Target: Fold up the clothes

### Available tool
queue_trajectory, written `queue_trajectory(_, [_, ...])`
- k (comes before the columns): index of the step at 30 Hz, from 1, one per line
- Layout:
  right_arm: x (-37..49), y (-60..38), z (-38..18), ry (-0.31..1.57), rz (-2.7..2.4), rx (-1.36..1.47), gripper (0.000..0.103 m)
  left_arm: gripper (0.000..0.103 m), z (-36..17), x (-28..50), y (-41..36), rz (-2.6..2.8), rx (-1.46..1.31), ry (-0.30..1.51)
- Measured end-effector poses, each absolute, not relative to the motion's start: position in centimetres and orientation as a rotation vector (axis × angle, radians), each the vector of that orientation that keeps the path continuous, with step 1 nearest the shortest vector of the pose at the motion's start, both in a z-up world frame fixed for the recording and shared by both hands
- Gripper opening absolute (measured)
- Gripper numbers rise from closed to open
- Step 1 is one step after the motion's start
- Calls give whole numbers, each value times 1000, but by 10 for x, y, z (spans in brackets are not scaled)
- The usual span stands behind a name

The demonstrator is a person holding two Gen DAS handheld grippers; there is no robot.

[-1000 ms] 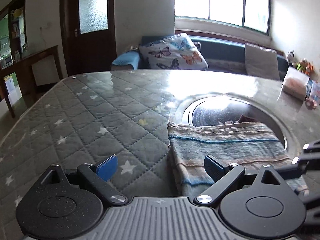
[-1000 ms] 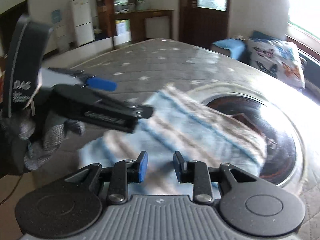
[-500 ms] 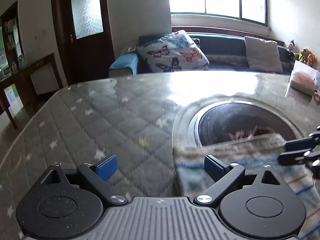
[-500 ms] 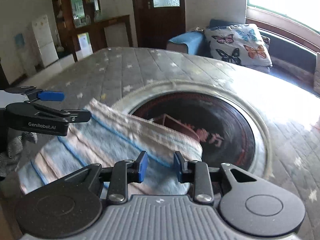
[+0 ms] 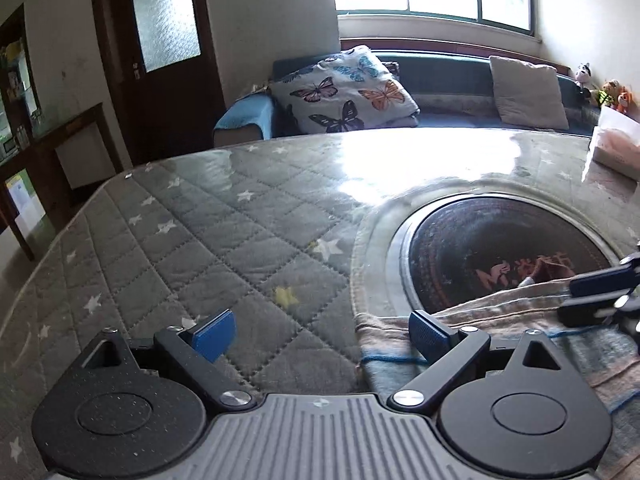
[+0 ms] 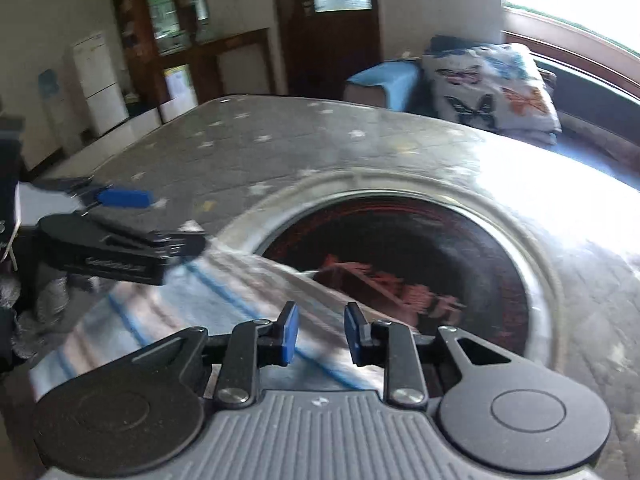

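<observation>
Right wrist: right tongs [image 6: 318, 334] closing, nothing gripped, over striped cloth [image 6: 224, 308]; left tongs [image 5: 322, 338] wide open; lettering blurred.

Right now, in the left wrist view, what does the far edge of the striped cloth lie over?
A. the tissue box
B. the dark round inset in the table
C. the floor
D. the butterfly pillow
B: the striped cloth has its far edge lying across the near rim of the dark round inset, far from the pillow.
</observation>
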State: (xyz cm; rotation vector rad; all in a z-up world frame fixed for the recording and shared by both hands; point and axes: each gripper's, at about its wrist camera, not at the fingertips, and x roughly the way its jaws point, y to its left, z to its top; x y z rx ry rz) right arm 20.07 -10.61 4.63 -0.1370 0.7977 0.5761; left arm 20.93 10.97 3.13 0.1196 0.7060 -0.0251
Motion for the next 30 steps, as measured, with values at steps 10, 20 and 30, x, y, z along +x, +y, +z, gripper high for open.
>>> queue_trajectory(10, [159, -71, 46, 799, 717, -252, 30, 96, 33, 179, 101, -32, 159, 709])
queue_trajectory(20, [97, -65, 44, 786, 824, -318, 31, 97, 26, 133, 103, -22, 143, 716])
queue_trajectory(30, [58, -108, 38, 806, 781, -306, 36, 97, 23, 105, 108, 14, 101, 714])
